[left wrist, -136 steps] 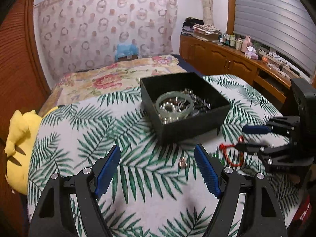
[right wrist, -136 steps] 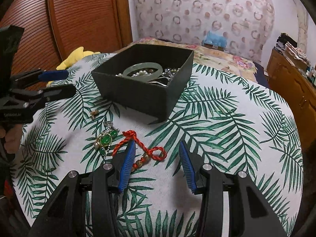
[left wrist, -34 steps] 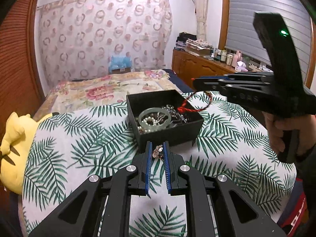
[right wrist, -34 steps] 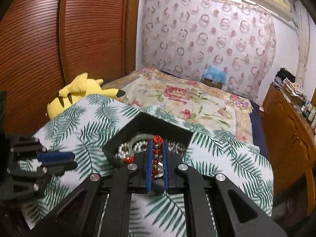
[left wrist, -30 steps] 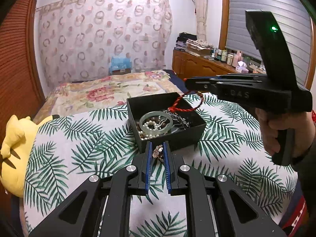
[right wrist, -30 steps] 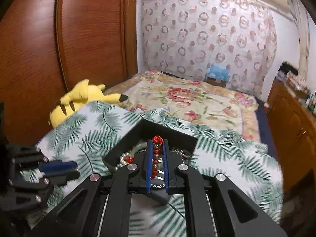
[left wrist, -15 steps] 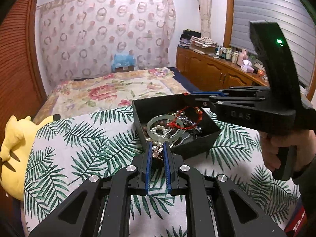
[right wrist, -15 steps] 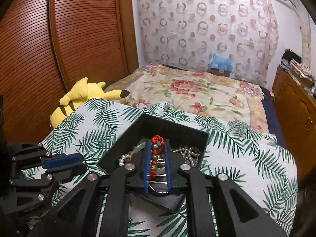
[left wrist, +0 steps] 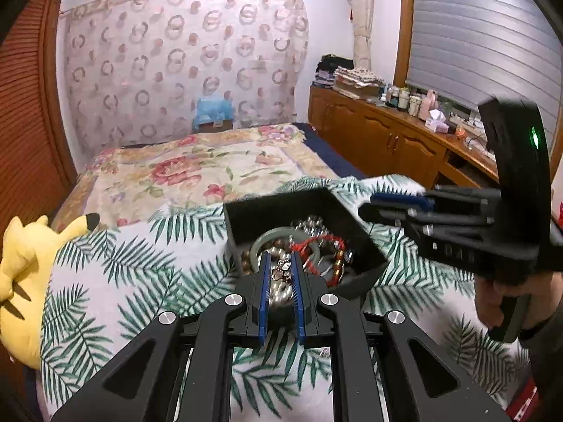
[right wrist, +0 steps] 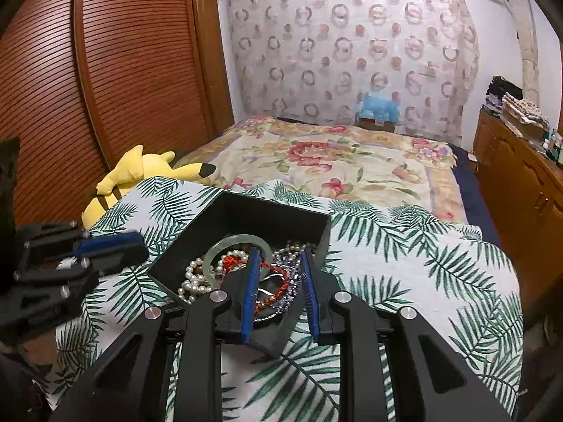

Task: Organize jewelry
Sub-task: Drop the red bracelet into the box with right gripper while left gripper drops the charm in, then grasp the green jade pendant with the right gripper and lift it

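Observation:
A black open box [left wrist: 302, 211] [right wrist: 267, 212] sits on the leaf-print cloth and holds a green bangle [right wrist: 211, 249], pearls [right wrist: 191, 281] and chains. My left gripper [left wrist: 280, 263] is shut on a small gold charm [left wrist: 282, 270] at the box's near rim. It also shows at the left of the right wrist view [right wrist: 137, 249]. My right gripper [right wrist: 279, 258] hangs over the box with its jaws opening. The red beaded bracelet [right wrist: 278, 283] [left wrist: 311, 244] lies loose on the pile below, free of the pads. The left wrist view shows the right gripper [left wrist: 366, 205] above the box's right corner.
A yellow plush toy [left wrist: 21, 263] [right wrist: 140, 172] lies at the cloth's left edge. A flowered bed [right wrist: 334, 161] stretches behind the box. Wooden cabinets [left wrist: 387, 144] line the right wall. A person's hand [left wrist: 499, 299] grips the right gripper's handle.
The right jaws have parted and sunk toward the box, and the red bracelet has dropped from them onto the pile. The left gripper has carried the charm forward to the box's near rim.

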`<state>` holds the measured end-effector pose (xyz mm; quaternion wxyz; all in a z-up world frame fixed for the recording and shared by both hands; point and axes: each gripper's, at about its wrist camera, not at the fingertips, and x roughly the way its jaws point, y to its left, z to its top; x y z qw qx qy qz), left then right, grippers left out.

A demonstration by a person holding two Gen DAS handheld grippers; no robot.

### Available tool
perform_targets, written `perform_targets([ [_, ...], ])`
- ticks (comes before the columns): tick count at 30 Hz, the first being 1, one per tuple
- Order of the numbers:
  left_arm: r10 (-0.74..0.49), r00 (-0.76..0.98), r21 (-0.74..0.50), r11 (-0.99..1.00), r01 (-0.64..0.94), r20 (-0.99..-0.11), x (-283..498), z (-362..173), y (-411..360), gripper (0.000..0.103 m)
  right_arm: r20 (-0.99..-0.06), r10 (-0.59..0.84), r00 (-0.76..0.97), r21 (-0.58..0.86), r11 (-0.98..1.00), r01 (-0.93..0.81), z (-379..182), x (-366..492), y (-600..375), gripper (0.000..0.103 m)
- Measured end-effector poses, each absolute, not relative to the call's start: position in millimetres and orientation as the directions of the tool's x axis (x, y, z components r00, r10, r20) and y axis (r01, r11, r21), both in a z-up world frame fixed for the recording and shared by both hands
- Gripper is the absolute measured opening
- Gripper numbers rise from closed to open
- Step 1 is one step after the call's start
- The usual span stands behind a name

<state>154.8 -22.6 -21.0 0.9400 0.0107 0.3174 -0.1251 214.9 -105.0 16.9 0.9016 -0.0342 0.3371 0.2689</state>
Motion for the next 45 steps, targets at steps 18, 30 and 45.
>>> perform_targets([
  [18,-0.236,0.745,-0.069,0.966,0.248,-0.623,204,-11,-36,0.016,-0.618,0.447,0.647,0.091,0.858,-0.506,11,187,-124,0.026],
  [30,-0.211,0.758,-0.051,0.972,0.229,-0.617,171,-17,-24,0.039,-0.630,0.466,0.621,0.104,0.843,-0.527,2,165,-121,0.026],
  [45,-0.169,0.751,-0.043,0.982,0.185,-0.639,112,-48,1,0.057,-0.725,0.494,0.481,0.113,0.774,-0.623,-33,131,-80,0.026],
])
